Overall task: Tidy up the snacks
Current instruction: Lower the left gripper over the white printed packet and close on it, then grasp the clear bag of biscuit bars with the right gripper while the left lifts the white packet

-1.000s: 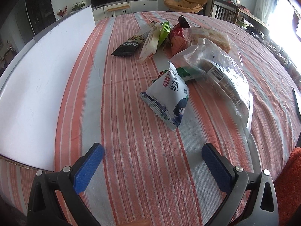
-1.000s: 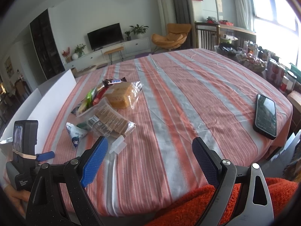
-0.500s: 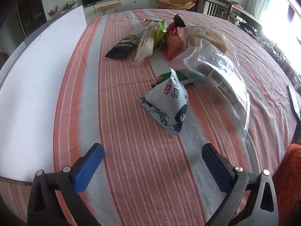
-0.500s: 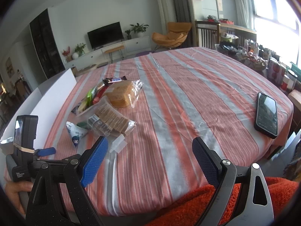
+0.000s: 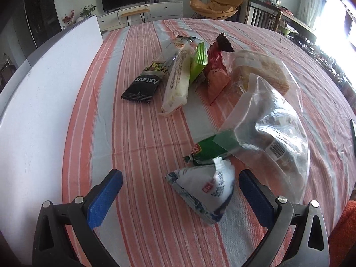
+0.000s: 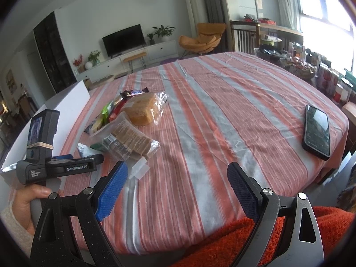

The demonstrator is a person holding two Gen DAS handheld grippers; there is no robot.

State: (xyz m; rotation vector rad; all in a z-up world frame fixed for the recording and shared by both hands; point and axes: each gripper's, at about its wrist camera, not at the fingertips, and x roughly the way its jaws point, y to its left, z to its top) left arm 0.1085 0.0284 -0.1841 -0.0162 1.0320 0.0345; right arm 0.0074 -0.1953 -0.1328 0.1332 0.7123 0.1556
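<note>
Left wrist: left gripper (image 5: 180,179) (jaws apart) straddling white pouch (image 5: 205,190).

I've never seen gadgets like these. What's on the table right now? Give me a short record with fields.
surface: round table with striped cloth
nearest snack: white triangular packet, between the open fingers of the left gripper
beside it: green packet, partly under clear cracker bag
farther pile: black wafer bar, red packet, bagged bread
right gripper: open, holding nothing
also: phone, white board
</note>
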